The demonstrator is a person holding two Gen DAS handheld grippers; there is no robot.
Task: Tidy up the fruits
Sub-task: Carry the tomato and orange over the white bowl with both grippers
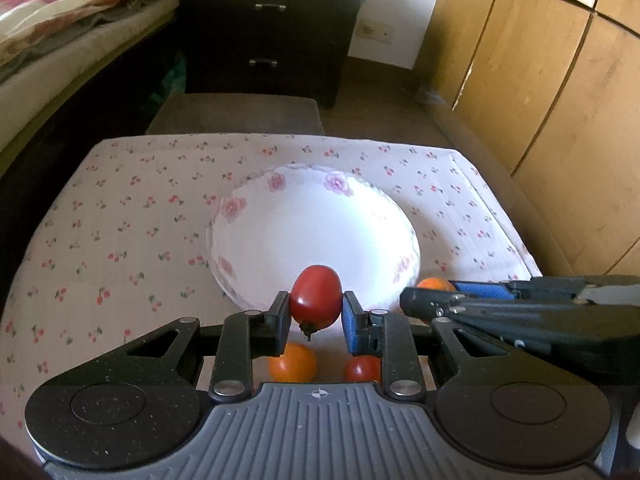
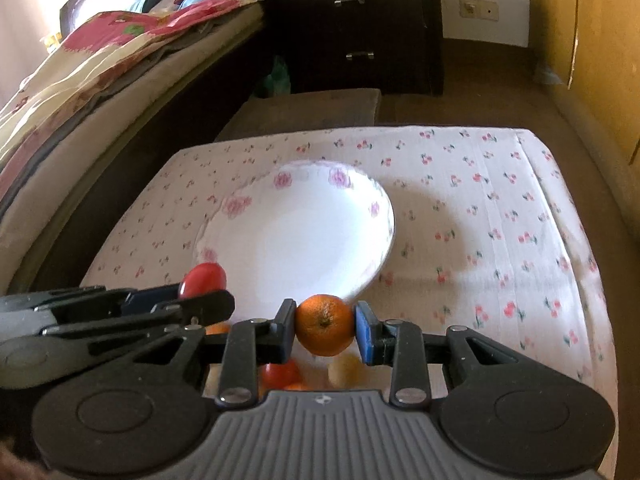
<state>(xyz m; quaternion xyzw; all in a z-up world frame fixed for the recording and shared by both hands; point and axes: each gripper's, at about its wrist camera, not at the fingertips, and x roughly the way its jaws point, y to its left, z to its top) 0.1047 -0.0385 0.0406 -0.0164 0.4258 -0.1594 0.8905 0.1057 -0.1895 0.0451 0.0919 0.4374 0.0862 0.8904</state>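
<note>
Red tomato (image 1: 316, 297): glossy, oval, stem end down, lower centre of left wrist view, clamped between left gripper (image 1: 314, 314) pads, in front of near rim of plate (image 1: 280, 236). Orange (image 2: 325, 325): round, dimpled, lower centre of right wrist view, pinched by right gripper (image 2: 325, 330). Both grippers tilted downward, side by side. Plate white, floral rim, mid-frame on cherry-print cloth (image 1: 120, 216). More fruit beneath jaws, bottom centre. Bare cloth at right; bed (image 2: 80, 80) at upper left.
</note>
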